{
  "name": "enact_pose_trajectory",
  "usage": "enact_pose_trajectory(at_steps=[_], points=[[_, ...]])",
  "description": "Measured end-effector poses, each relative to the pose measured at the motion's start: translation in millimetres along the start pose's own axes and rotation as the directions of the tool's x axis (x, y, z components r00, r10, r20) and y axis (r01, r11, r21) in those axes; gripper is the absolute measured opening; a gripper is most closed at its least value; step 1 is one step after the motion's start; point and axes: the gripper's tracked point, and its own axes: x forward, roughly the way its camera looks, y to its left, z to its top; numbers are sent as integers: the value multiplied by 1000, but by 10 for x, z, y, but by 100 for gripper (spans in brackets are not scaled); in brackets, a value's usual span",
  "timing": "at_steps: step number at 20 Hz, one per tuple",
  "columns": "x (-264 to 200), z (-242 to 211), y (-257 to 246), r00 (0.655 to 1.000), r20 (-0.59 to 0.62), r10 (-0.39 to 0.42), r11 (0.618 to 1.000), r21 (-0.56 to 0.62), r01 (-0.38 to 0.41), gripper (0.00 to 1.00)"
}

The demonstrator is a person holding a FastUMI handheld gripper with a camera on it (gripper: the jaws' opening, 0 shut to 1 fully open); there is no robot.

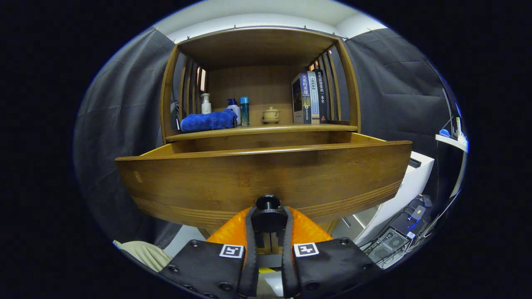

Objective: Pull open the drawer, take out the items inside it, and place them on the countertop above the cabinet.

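The drawer (266,178) stands pulled well out from the cabinet, so the first step looks done; nothing has yet come out of it, as far as I can judge. On the table (257,129) above, from left to right, lie a blue towel (208,121), a few bottles (232,109), a small lidded cup (271,114) and some upright books (309,97). The tongs (269,224) are closed on the drawer's dark knob (268,214), both fingers pressing its sides. The tall drawer front hides the inside, so I cannot tell what items wait there.
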Motion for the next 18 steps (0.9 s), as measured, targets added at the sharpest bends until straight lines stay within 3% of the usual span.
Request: enact_pose_trajectory(at_steps=[11, 18], points=[[-301, -116, 28, 1000, -18, 16, 1000, 15, -16, 30], [-291, 21, 5, 999, -30, -13, 997, 70, 15, 51]])
